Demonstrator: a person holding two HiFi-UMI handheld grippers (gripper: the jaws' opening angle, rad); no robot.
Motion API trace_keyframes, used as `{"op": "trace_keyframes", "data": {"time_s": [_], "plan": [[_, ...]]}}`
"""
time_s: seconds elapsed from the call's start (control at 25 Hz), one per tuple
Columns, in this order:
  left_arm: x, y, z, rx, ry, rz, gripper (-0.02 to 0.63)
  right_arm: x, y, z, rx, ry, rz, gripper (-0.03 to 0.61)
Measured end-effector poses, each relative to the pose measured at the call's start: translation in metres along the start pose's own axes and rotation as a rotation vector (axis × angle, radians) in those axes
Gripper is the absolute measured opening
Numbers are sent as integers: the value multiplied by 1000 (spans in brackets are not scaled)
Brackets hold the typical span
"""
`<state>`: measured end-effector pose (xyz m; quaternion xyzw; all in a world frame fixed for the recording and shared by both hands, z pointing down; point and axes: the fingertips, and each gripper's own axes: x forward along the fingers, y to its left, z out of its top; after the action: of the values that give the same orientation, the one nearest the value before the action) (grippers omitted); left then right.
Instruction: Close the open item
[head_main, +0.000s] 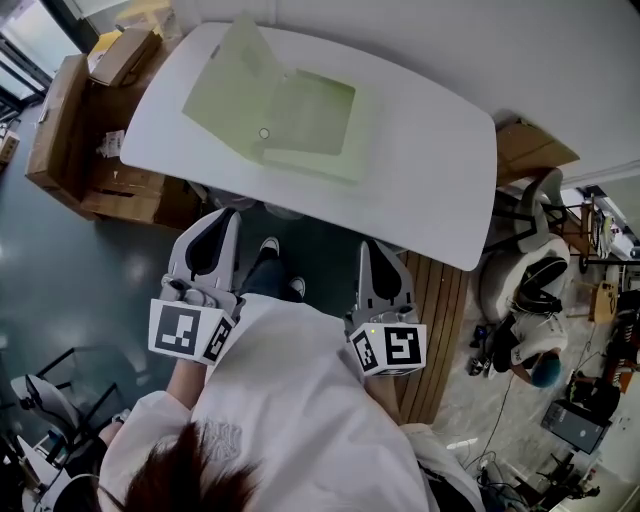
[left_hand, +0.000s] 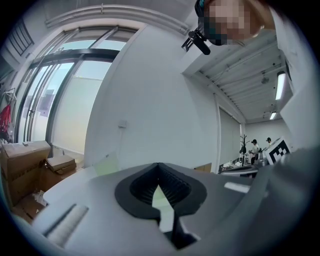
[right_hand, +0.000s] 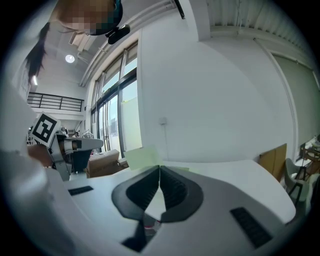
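Open folder (head_main: 305, 118) lies on the table (head_main: 440, 170), one flap standing up. Left gripper (head_main: 220, 215) and right gripper (head_main: 377, 247): jaws closed tip to tip, nothing held, both short of the table's near edge.

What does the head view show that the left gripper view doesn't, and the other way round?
Only the head view: the whole green folder lying open on the white table, the left gripper and right gripper from above, and the person's shoes.
Only the left gripper view: the left gripper's fingers pressed together with nothing between them, tall windows and ceiling lights.
Both: the table, a bit of the folder, and cardboard boxes at the left.
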<state>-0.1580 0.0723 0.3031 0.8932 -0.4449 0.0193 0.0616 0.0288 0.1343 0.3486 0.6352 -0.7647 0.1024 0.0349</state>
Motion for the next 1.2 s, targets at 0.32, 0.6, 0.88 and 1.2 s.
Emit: {"op": "trace_keyframes", "data": {"time_s": [0.32,0.6,0.88,1.2], "plan": [[35,40,-1,-23,26,-32,9,45,2,7,7,28,-37,11],[69,85,15,-27,13,-57,9,98,16,31,-8,24,-46,11],[89,118,20,-38,-9,-65,9,130,25,32,-29,38,-63,11],[93,140,20,-31,-16,-53,9,144,28,29,-27,24,-91,11]]}}
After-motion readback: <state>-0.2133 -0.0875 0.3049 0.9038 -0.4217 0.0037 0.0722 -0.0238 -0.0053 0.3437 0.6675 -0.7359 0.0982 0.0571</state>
